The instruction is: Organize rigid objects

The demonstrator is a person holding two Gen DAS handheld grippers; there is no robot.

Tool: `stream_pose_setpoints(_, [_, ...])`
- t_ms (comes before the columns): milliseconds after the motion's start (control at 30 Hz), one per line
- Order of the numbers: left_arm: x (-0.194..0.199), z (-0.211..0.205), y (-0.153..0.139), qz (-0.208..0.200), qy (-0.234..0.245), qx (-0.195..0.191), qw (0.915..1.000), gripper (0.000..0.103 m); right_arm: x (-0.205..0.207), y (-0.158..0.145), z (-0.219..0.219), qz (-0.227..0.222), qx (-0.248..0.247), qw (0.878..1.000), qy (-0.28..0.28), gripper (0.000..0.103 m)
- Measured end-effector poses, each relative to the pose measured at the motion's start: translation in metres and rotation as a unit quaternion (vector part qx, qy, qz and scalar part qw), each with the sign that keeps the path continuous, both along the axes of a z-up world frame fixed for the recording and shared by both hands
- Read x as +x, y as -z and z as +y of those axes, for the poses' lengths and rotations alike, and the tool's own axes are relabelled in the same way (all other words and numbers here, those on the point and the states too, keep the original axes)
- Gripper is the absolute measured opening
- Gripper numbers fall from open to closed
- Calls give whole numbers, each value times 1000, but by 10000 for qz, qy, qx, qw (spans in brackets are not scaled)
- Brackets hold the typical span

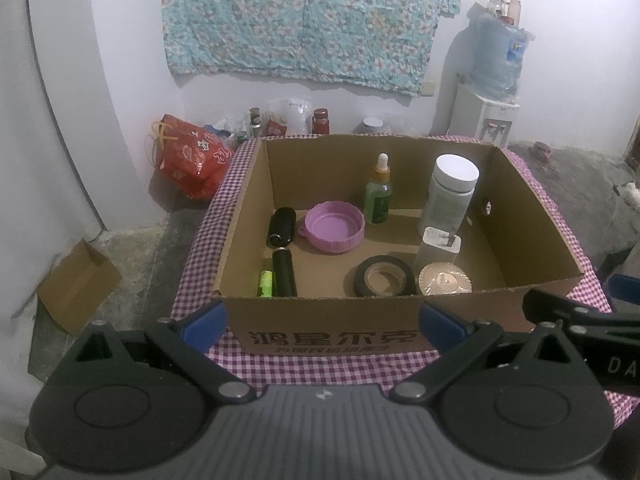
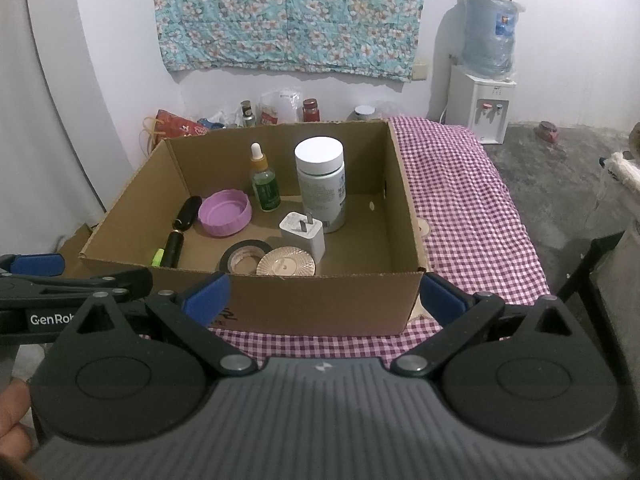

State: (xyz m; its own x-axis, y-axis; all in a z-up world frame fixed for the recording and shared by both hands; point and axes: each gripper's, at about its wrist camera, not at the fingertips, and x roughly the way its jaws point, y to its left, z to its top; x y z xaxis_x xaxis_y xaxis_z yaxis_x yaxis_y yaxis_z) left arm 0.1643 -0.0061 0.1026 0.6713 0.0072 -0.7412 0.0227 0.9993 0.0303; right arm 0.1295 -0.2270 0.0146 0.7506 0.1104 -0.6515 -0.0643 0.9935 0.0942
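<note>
An open cardboard box (image 1: 320, 320) (image 2: 320, 304) sits on a purple checked cloth (image 1: 320, 360) (image 2: 460, 208). Inside stand a white-capped bottle (image 1: 450, 196) (image 2: 322, 182), a green dropper bottle (image 1: 378, 196) (image 2: 264, 188) and a white plug adapter (image 1: 438, 246) (image 2: 304, 234). A purple lid (image 1: 334, 226) (image 2: 225, 213), black tape roll (image 1: 384, 278) (image 2: 244, 258), ribbed gold disc (image 1: 445, 280) (image 2: 286, 266), black cylinders (image 1: 282, 252) (image 2: 180, 232) and a green marker (image 1: 265, 283) (image 2: 157, 257) lie on its floor. My left gripper (image 1: 322, 322) and right gripper (image 2: 324, 294) are both open and empty, just short of the box's near wall.
Behind the box, jars, bottles and a red bag (image 1: 192, 156) crowd the wall under a floral cloth (image 1: 308, 20). A water dispenser (image 2: 482, 100) stands at the right. A small cardboard box (image 1: 76, 286) lies on the floor at left. Bare checked cloth extends right of the box.
</note>
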Motion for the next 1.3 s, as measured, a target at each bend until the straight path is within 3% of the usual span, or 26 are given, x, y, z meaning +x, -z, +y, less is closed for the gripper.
stream_pose_setpoints(1300, [-4,0,-5,-61,-37,-40,10000,102,-3,-2,4,-44,-33,10000,24,101])
